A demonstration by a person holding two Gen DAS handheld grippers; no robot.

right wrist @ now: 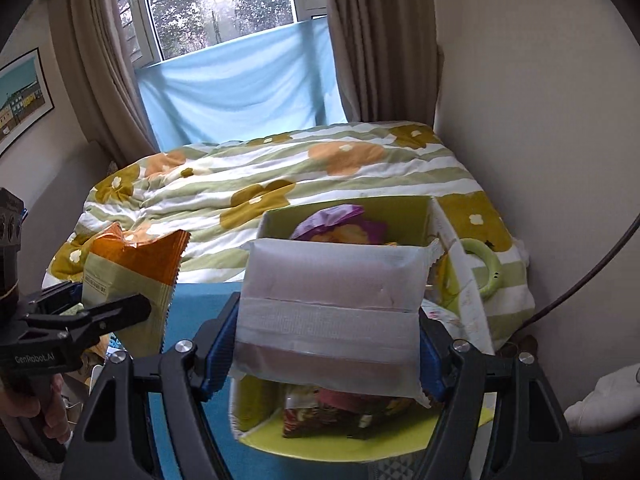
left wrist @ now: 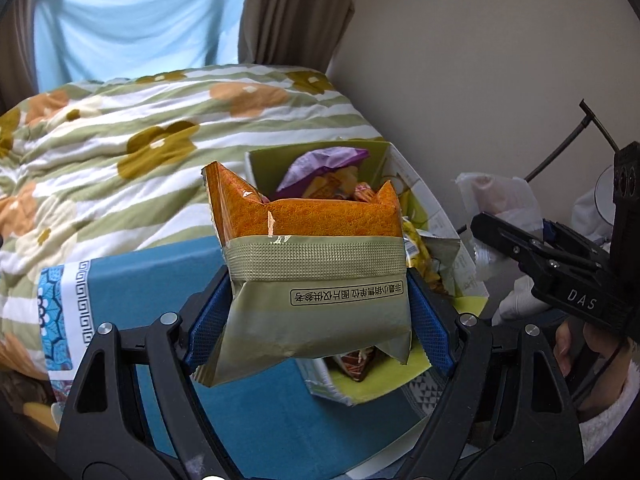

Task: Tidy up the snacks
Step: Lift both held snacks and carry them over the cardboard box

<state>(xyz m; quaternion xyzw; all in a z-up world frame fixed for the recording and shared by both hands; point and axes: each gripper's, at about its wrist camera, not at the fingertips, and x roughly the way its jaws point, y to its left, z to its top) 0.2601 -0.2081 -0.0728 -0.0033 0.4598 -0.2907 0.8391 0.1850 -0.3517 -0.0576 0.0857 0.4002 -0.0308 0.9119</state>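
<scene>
My left gripper (left wrist: 318, 308) is shut on an orange and olive snack packet (left wrist: 316, 264), held up in front of an open green cardboard box (left wrist: 376, 156). The same packet shows at the left of the right wrist view (right wrist: 132, 272). My right gripper (right wrist: 326, 344) is shut on a white translucent snack packet (right wrist: 332, 300), held just above the green box (right wrist: 348, 210). The box holds a purple packet (right wrist: 332, 220) and several other snacks. The right gripper also shows at the right of the left wrist view (left wrist: 532, 252).
The box stands on a blue surface (left wrist: 280, 420) in front of a bed with a flowered quilt (left wrist: 132, 136). A wall (right wrist: 540, 120) is on the right, a window with curtains behind. A green ring (right wrist: 486, 272) lies on the quilt beside the box.
</scene>
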